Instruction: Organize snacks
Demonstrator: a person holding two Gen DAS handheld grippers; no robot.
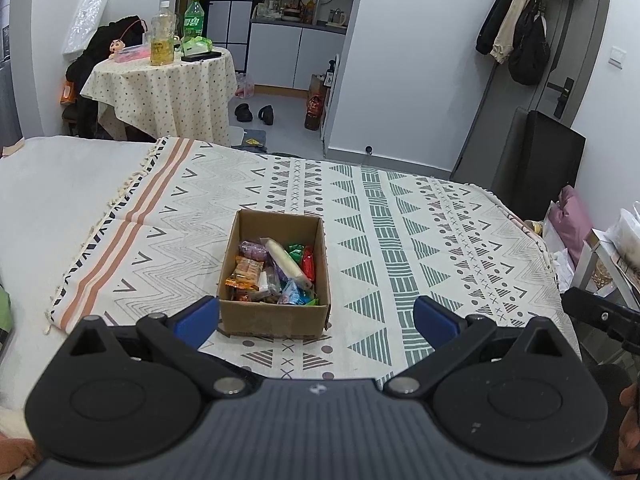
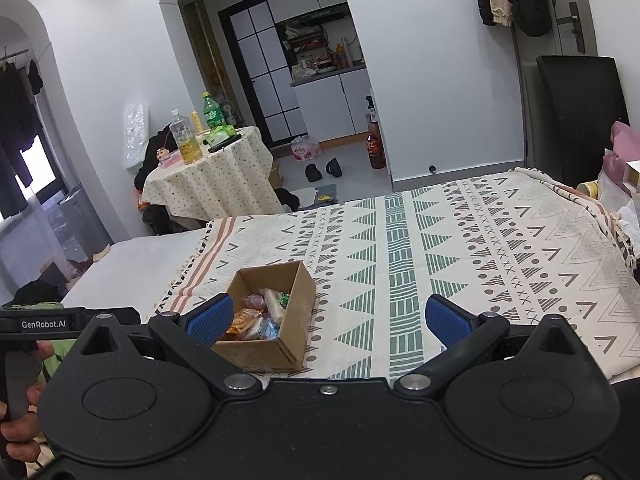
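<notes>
A small open cardboard box (image 1: 276,320) stands on the patterned cloth, filled with several wrapped snacks (image 1: 276,272) in orange, red, green, blue and white wrappers. My left gripper (image 1: 316,316) hovers just in front of the box, open, with nothing between its blue pads. In the right wrist view the same box (image 2: 296,308) sits low and left, holding the snacks (image 2: 260,316). My right gripper (image 2: 328,320) is open and holds nothing; its left pad overlaps the box's near left corner in the image.
The patterned cloth (image 1: 400,240) covers a bed with a bare white sheet (image 1: 60,200) at the left. Beyond stands a round table (image 1: 160,88) with bottles. A black panel (image 1: 536,160) leans by the door. Bags and clutter (image 1: 600,248) sit at the right edge.
</notes>
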